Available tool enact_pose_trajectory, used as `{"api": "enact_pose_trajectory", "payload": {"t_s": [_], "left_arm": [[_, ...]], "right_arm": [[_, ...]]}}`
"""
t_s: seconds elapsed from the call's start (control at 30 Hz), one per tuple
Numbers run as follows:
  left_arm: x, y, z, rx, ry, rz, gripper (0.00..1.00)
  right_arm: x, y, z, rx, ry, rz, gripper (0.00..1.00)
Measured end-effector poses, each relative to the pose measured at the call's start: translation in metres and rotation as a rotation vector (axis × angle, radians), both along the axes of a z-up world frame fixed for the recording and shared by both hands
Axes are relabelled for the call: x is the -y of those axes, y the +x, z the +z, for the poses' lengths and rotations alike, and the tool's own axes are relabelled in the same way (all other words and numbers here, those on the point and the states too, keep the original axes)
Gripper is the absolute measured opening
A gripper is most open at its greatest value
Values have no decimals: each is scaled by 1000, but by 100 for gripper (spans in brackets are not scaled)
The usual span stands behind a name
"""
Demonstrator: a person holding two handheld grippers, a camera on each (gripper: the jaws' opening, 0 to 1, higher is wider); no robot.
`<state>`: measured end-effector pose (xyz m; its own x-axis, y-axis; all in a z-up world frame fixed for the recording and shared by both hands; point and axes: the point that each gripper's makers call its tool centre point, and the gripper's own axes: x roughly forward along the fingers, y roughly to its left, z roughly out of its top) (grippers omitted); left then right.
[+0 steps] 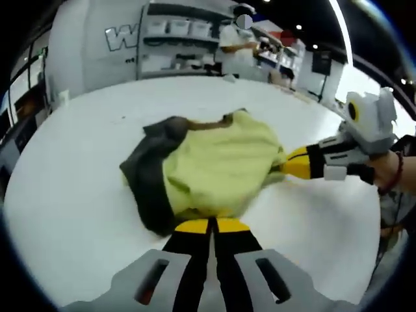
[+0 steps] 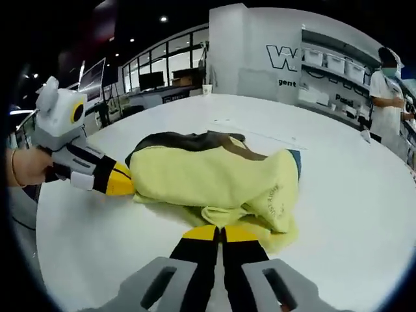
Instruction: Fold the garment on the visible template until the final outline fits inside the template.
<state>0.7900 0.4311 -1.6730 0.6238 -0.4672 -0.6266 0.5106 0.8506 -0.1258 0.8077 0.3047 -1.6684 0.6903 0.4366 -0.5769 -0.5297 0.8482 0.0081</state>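
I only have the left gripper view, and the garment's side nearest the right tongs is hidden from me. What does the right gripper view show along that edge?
Observer: A loose flap of the garment is doubled over there, with small printed lettering on it.
Operator: Any colour showing besides yellow and dark?
Observer: Yes, a blue patch peeks out at the garment's end, just beyond that flap.

I see the garment (image 1: 214, 166) bunched mid-counter (image 1: 71, 195), my left tool (image 1: 211, 225) and right tool (image 2: 221, 233) touching opposite edges.
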Motion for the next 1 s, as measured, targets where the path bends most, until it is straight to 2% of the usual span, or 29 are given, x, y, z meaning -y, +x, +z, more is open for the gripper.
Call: {"api": "enact_pose_trajectory", "payload": {"t_s": [0.17, 0.23, 0.33, 0.43, 0.6, 0.73, 0.87, 1.0], "left_arm": [[-4, -3, 16, 30, -2, -20, 0], [-8, 2, 33, 75, -28, -11, 0], [-10, 5, 48, 99, -52, -4, 0], [-14, 7, 57, 106, -57, -4, 0], [-15, 4, 69, 129, -39, -5, 0], [-15, 1, 86, 159, -51, -9, 0], [-18, -2, 108, 214, 13, -54, 0], [-21, 3, 127, 254, 5, -48, 0]], "right_arm": [[4, -3, 17, 21, -1, 2, 0], [4, -4, 30, 43, 5, 6, 0], [4, 1, 38, 79, -3, 19, 0], [1, 1, 54, 111, 4, 21, 0], [0, -1, 66, 142, -11, 31, 0], [1, -5, 85, 171, -4, 40, 0], [0, -10, 102, 192, -6, 61, 0], [-6, -12, 118, 233, -2, 88, 0]]}}
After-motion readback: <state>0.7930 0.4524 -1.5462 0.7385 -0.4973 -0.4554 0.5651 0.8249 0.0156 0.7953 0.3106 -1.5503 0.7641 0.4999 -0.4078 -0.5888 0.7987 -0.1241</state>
